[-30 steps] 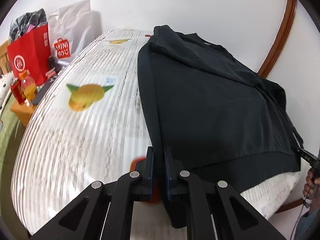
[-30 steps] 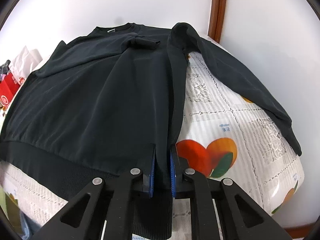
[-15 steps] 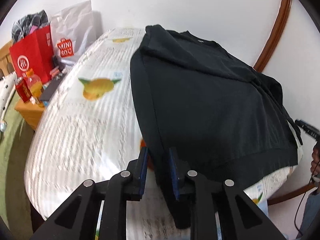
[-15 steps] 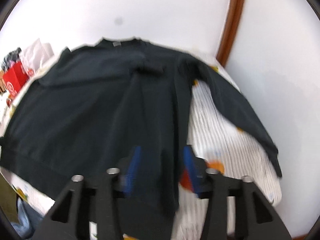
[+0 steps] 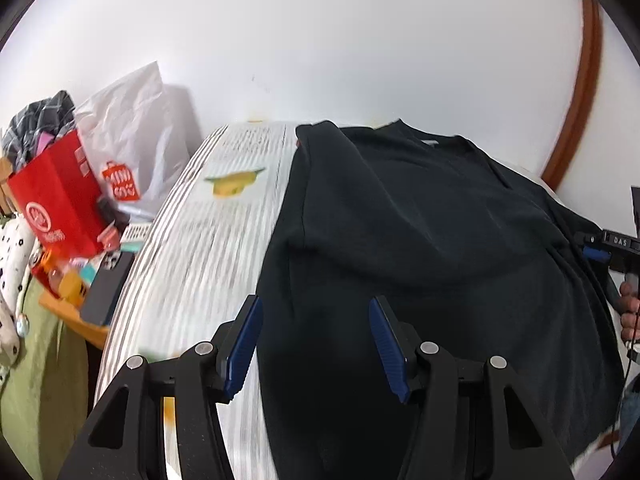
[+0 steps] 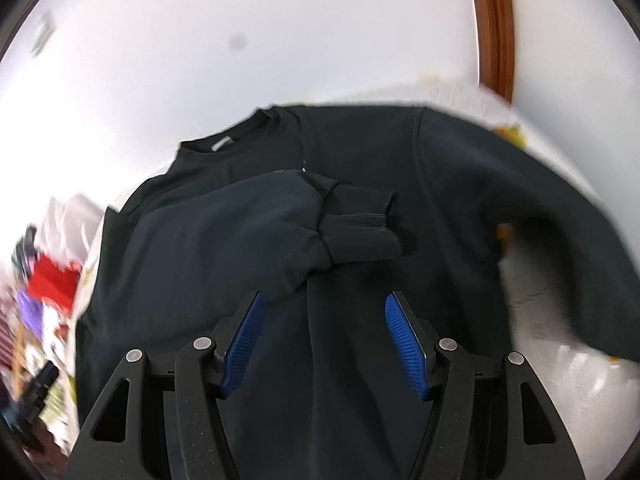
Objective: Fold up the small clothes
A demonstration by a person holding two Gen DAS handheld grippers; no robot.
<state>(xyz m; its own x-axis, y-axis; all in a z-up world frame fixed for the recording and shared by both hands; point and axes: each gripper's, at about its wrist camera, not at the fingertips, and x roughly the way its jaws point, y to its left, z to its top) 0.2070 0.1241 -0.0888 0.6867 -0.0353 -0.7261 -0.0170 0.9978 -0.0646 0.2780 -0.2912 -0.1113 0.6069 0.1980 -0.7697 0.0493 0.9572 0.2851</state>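
Note:
A black long-sleeved sweatshirt (image 5: 420,248) lies spread on the bed, neckline at the far end. In the right wrist view the sweatshirt (image 6: 360,184) has one sleeve folded across its chest, with the ribbed cuff (image 6: 360,236) near the middle, and the other sleeve (image 6: 560,240) stretched out to the right. My left gripper (image 5: 314,344) is open and empty above the garment's left side. My right gripper (image 6: 322,340) is open and empty above the lower body of the garment. The right gripper also shows at the right edge of the left wrist view (image 5: 612,252).
The bed has a white cover with fruit prints (image 5: 200,248). Left of the bed stand a red paper bag (image 5: 56,196), a white shopping bag (image 5: 132,152) and a low wooden table with a phone (image 5: 106,288) and small items. A white wall and a brown wooden frame (image 6: 496,28) stand behind.
Both grippers have opened and let go of the sweatshirt's hem corners. Both have lifted up and moved forward over the garment, which now lies flat.

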